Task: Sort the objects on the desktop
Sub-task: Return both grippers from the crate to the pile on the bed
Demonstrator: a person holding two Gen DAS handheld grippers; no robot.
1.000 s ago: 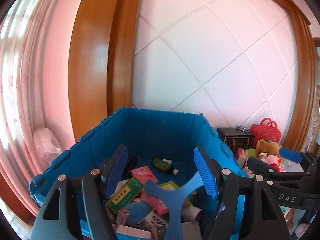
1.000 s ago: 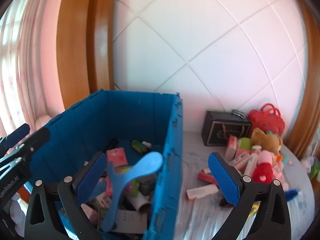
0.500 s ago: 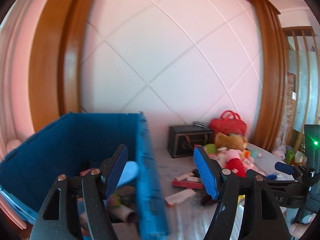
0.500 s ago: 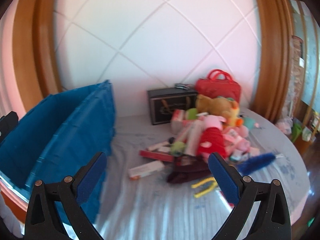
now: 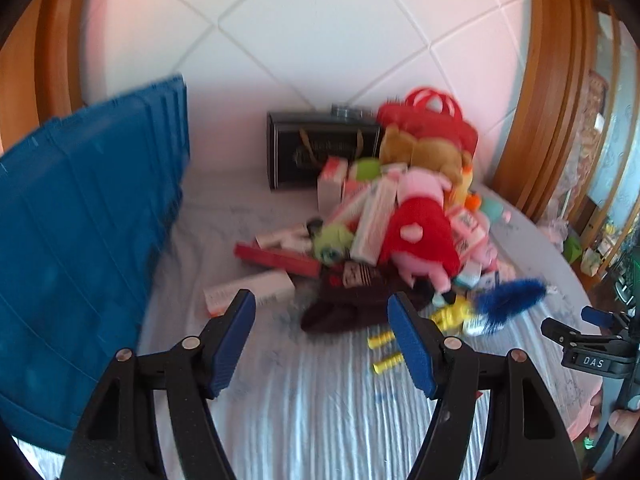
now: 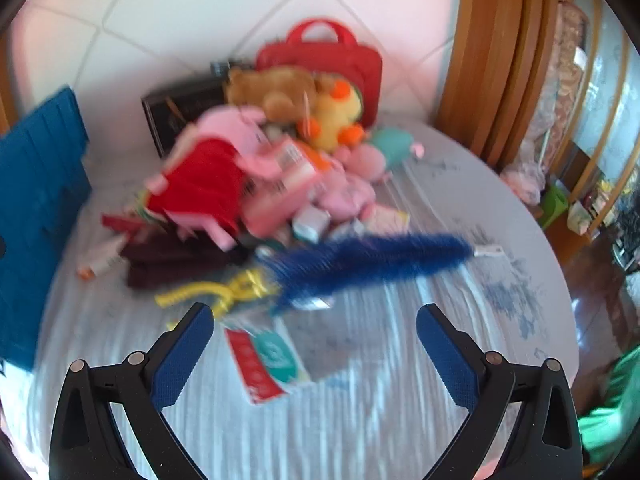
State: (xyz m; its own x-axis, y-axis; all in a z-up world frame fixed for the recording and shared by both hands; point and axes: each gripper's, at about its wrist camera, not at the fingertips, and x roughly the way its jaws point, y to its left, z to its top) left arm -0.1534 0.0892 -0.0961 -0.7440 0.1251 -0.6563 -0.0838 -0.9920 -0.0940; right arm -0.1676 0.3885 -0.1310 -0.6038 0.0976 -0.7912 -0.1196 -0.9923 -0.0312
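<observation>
A heap of boxes and soft toys (image 5: 404, 216) lies on the white cloth, with a pink-and-red plush (image 6: 200, 184) on top. A blue fuzzy brush (image 6: 372, 260) and a yellow coiled item (image 6: 216, 292) lie at its near edge. A flat red-and-teal packet (image 6: 268, 360) lies just ahead of my right gripper (image 6: 316, 344), which is open and empty. My left gripper (image 5: 320, 340) is open and empty, just short of a dark brown cloth (image 5: 352, 304) and a white box (image 5: 248, 292). The blue crate (image 5: 80, 248) stands to the left.
A black box (image 5: 320, 152) and a red handbag (image 6: 328, 56) stand against the wall behind the heap. The round table's edge (image 6: 560, 280) curves along the right. The right gripper shows at the left wrist view's right edge (image 5: 584, 340).
Both grippers swung right, away from the blue crate, and now face the heap on the table. A blue propeller-shaped item seen over the crate a second ago is out of view.
</observation>
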